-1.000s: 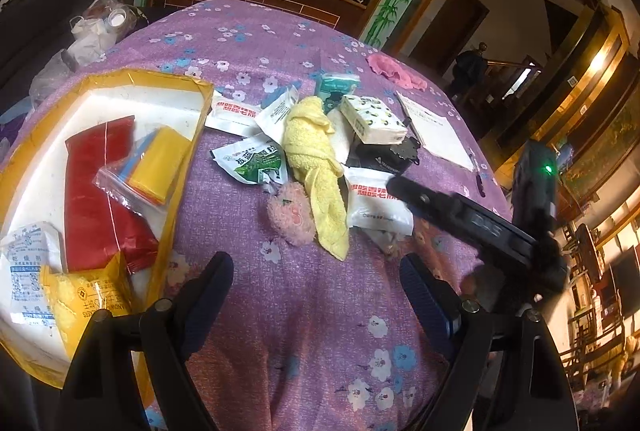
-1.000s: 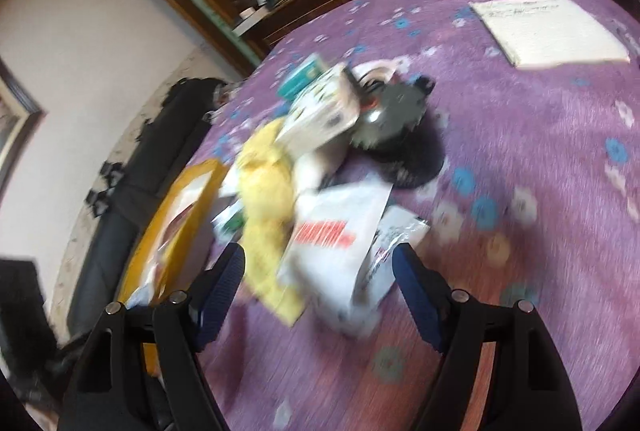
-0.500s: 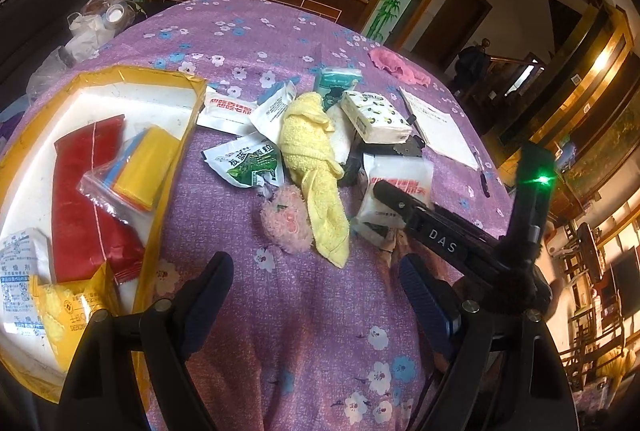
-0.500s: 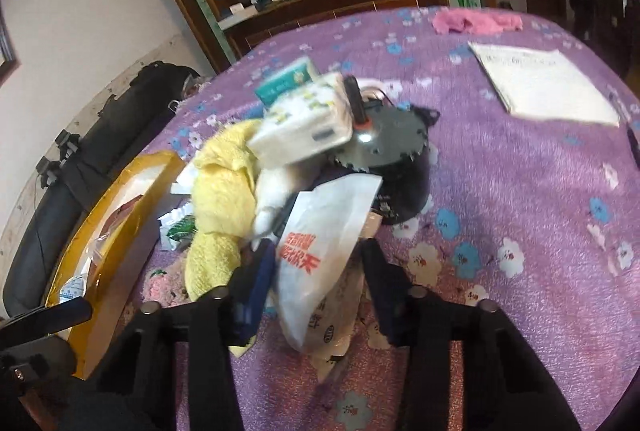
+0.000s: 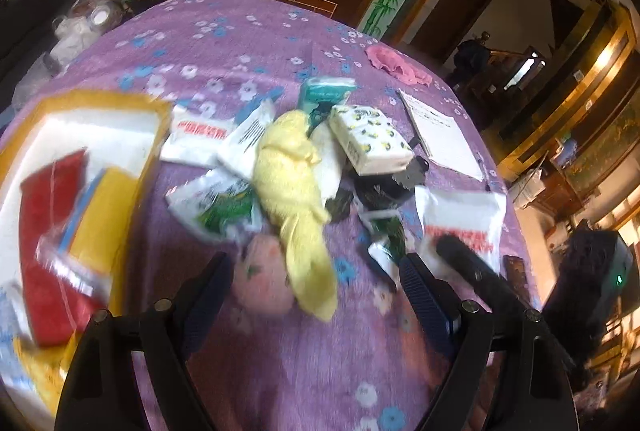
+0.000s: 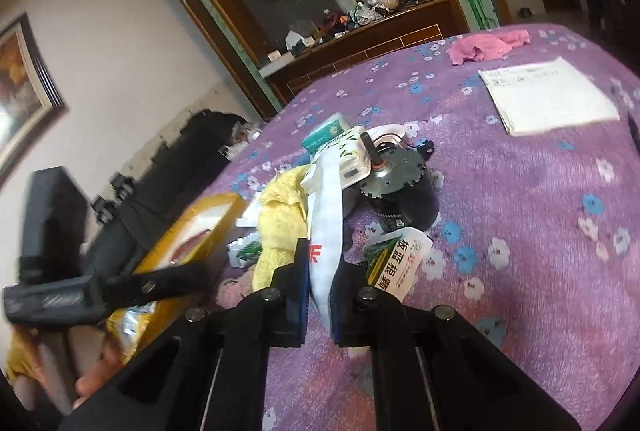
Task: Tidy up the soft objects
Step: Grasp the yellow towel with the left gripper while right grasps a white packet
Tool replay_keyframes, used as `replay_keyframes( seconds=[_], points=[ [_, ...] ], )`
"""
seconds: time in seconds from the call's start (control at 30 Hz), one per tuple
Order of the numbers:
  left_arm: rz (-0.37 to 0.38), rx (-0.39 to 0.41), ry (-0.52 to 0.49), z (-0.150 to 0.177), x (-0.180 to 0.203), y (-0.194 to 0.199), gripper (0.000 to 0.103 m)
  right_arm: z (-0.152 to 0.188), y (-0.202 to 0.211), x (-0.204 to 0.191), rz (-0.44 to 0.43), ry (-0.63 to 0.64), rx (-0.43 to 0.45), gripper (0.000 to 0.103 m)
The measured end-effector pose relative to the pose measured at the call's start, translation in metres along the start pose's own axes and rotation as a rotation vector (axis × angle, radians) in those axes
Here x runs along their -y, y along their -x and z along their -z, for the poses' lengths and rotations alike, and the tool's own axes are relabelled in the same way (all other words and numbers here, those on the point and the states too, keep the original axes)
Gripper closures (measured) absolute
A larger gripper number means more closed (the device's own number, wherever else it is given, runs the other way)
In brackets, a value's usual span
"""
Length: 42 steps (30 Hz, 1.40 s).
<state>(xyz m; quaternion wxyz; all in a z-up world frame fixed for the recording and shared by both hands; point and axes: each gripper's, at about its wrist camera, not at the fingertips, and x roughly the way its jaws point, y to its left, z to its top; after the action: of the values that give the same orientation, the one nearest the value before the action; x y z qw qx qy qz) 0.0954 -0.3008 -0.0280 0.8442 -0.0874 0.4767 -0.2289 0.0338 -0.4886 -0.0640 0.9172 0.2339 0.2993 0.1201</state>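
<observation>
My right gripper (image 6: 320, 283) is shut on a white packet with red print (image 6: 326, 227) and holds it lifted above the purple cloth; the packet also shows in the left wrist view (image 5: 460, 219). My left gripper (image 5: 316, 295) is open and empty, low over the cloth, with a yellow towel (image 5: 296, 191) and a pink fluffy ball (image 5: 260, 279) just ahead of its jaws. A yellow-rimmed tray (image 5: 92, 99) at the left holds a red pouch (image 5: 48, 231) and a yellow pack (image 5: 96, 223).
Loose packets (image 5: 216, 207), a patterned tissue pack (image 5: 370, 139), a teal pack (image 5: 326, 95) and a black motor (image 6: 400, 187) lie in the pile. White paper (image 6: 548, 95) and a pink cloth (image 6: 484, 45) lie farther back. A green-and-white packet (image 6: 394, 263) lies by my right fingers.
My right gripper closed on the white packet and lifted it off the cloth. My left gripper moved forward toward the towel and pink ball, still open.
</observation>
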Motion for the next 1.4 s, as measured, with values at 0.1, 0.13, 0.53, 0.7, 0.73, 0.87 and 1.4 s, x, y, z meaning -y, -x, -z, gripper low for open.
replay_keyframes(
  seconds=[0.1, 0.13, 0.53, 0.7, 0.73, 0.87, 1.4],
  points=[
    [-0.033, -0.007, -0.022, -0.011, 0.006, -0.018, 0.015, 0.003, -0.007, 0.011, 0.001, -0.052, -0.029, 0.095],
    [-0.06, -0.011, -0.032, -0.016, 0.008, -0.025, 0.015, 0.004, -0.01, 0.012, 0.0, -0.062, -0.039, 0.095],
    [-0.106, -0.013, -0.07, -0.021, 0.005, -0.033, 0.08, 0.007, -0.012, 0.006, 0.02, -0.033, -0.041, 0.095],
    [-0.015, -0.003, -0.023, -0.001, 0.0, 0.002, 0.083, 0.007, -0.012, 0.004, 0.011, -0.025, -0.041, 0.095],
    [0.006, -0.004, -0.01, 0.003, -0.003, 0.008, 0.083, 0.007, -0.012, 0.003, 0.011, -0.022, -0.041, 0.095],
    [0.049, 0.009, 0.015, 0.019, -0.004, 0.027, 0.083, 0.008, -0.011, 0.003, 0.008, -0.019, -0.039, 0.095],
    [0.098, 0.038, 0.014, 0.048, -0.011, 0.064, 0.086, 0.01, -0.014, -0.008, 0.01, 0.039, -0.041, 0.095]
  ],
)
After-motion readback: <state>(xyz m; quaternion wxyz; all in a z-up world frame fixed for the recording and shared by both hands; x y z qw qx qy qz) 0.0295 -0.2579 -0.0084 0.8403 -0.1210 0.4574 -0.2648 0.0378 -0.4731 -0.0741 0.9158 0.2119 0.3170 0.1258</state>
